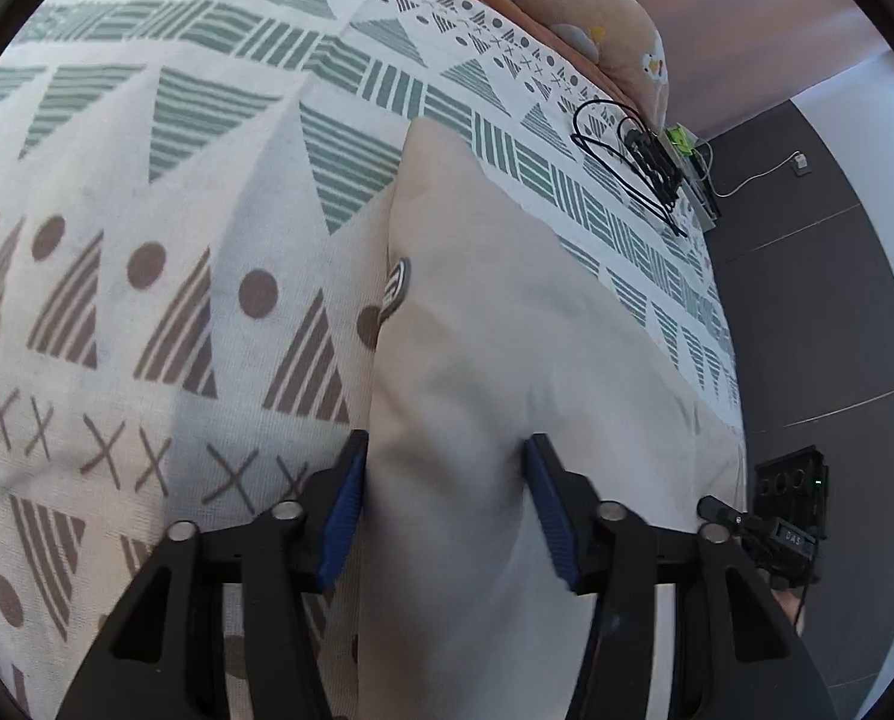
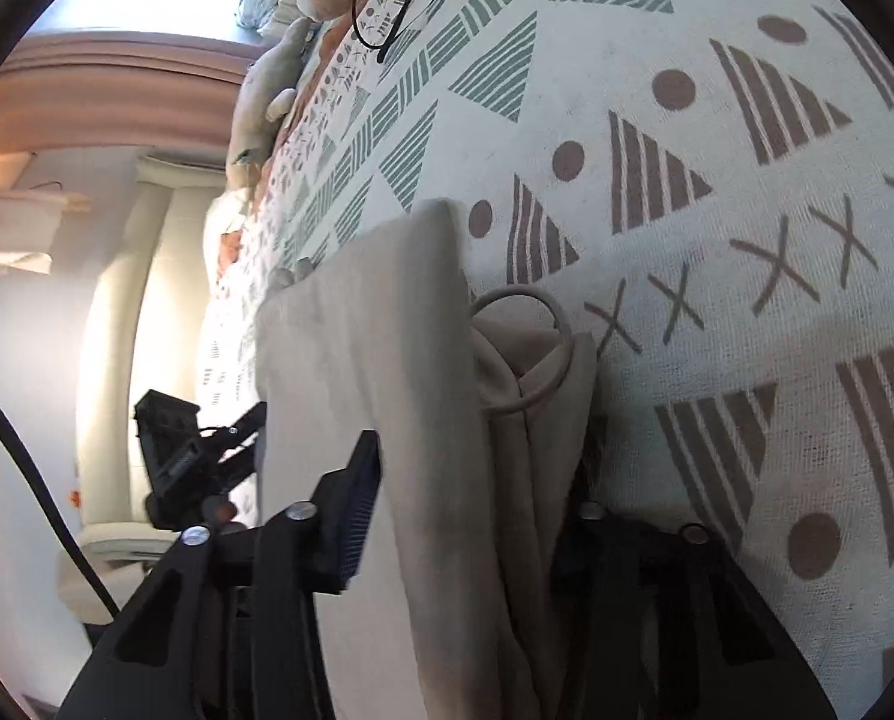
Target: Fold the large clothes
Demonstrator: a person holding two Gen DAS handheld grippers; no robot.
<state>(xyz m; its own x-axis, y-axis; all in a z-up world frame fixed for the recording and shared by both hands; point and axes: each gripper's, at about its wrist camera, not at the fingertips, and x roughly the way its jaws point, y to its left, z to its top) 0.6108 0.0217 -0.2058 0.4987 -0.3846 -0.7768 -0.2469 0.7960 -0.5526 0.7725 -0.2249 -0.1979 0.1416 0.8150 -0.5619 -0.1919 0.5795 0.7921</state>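
A beige garment (image 1: 477, 330) lies on the patterned bedspread (image 1: 147, 180), folded into a long strip. My left gripper (image 1: 447, 468) is open, its blue-padded fingers (image 1: 345, 504) standing on either side of the near end of the garment. In the right wrist view the garment (image 2: 375, 330) shows a drawstring loop (image 2: 543, 348) at its waist. My right gripper (image 2: 477, 480) is open around this end; the left finger (image 2: 357, 510) shows, the right finger is hidden behind the cloth. The other gripper shows in each view, at the bed edge (image 2: 189, 456).
Black cables and a small device (image 1: 645, 156) lie on the far part of the bedspread. A peach pillow with flowers (image 1: 597, 18) lies at the bed's head. Dark floor (image 1: 819, 300) lies beyond the bed edge. A pale sofa (image 2: 135, 360) stands beside the bed.
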